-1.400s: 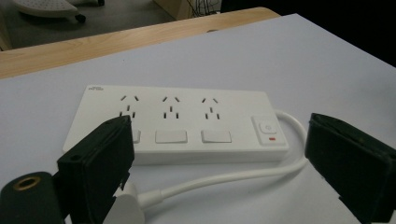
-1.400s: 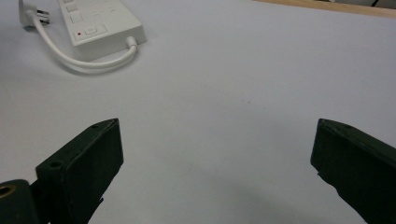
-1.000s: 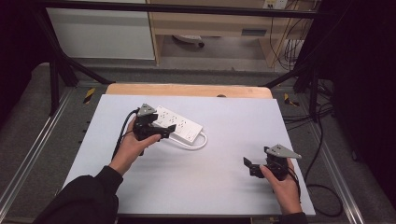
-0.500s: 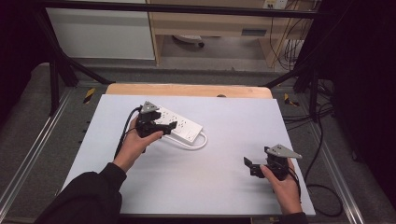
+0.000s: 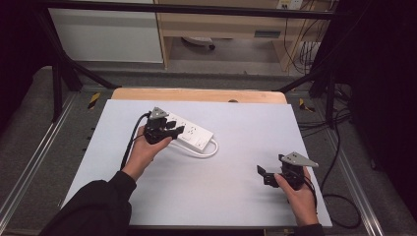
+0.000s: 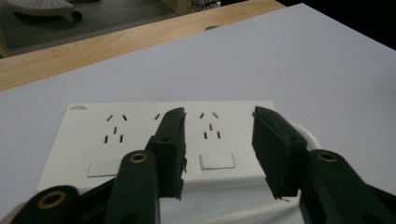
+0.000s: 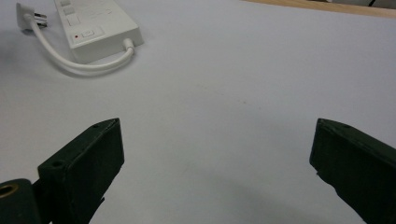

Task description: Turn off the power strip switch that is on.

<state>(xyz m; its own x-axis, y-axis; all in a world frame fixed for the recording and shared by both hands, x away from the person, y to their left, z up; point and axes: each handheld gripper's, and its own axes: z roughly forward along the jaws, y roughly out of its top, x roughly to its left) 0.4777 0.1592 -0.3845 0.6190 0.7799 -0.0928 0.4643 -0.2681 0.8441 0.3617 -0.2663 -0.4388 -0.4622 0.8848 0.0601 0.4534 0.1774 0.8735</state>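
Where the left gripper hangs over the white plastic power strip in the high view, its black body covers the strip's near-left end, so that end cannot be made out there. Its jaws have just been closing; in the left gripper view they stand part open above the strip's face, with nothing pinched between them, and whether their tips touch the plastic is hard to tell. The strip lies flat on the pale grey worktop, left of centre, angled, with its white cord curling in a loop from its right end. In the right gripper view the cord's plug is cut off at the top-left edge. The right gripper rests well apart, near the worktop's front-right, jaws spread wide and empty. A wooden strip borders the far edge; dark cables trail on the floor at the right.
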